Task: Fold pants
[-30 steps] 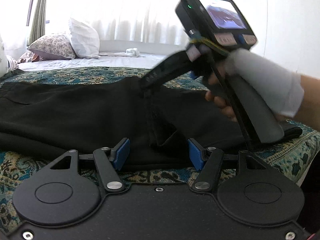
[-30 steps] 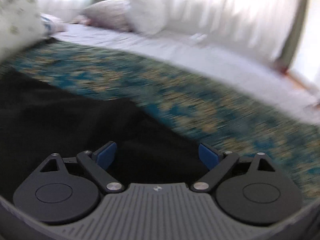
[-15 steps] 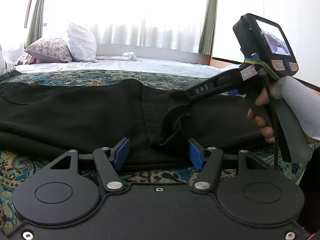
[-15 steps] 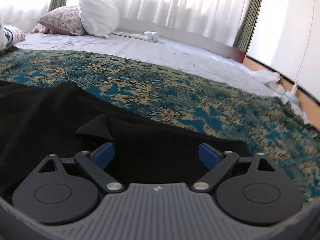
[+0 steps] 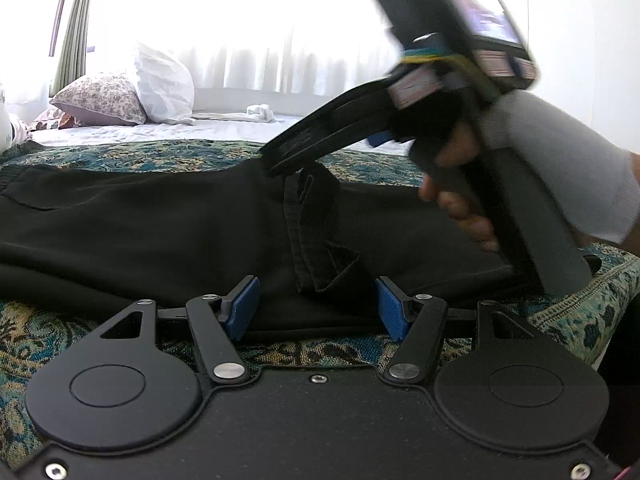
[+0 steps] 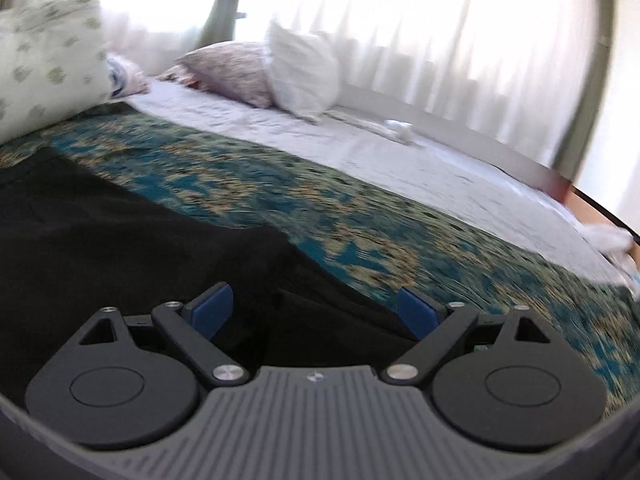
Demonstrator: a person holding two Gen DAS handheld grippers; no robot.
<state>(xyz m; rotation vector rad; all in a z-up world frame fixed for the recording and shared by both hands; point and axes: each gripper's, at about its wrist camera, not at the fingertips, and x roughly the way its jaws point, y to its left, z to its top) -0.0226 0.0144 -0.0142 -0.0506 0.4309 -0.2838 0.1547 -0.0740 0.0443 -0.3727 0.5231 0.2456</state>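
Black pants (image 5: 140, 220) lie lengthwise across the patterned bedspread, with a hem edge and a small turned-up flap (image 5: 320, 256) near the middle. My left gripper (image 5: 318, 308) is open and low at the pants' near edge, with the flap between its blue pads. My right gripper (image 6: 314, 312) is open over the pants' far edge (image 6: 160, 248). In the left wrist view the right gripper (image 5: 280, 160) is seen from the side, tips hovering just above a raised fold of the pants.
The teal and gold bedspread (image 6: 360, 220) covers the bed's near part, white sheet (image 6: 400, 156) beyond. Pillows (image 5: 160, 84) and a floral cushion (image 5: 100, 100) lie at the head. Curtained windows stand behind. The bed edge (image 5: 600, 300) is at the right.
The right gripper has swung up and leftward over the pants' middle; it was lower and further right half a second ago. The left gripper has not moved.
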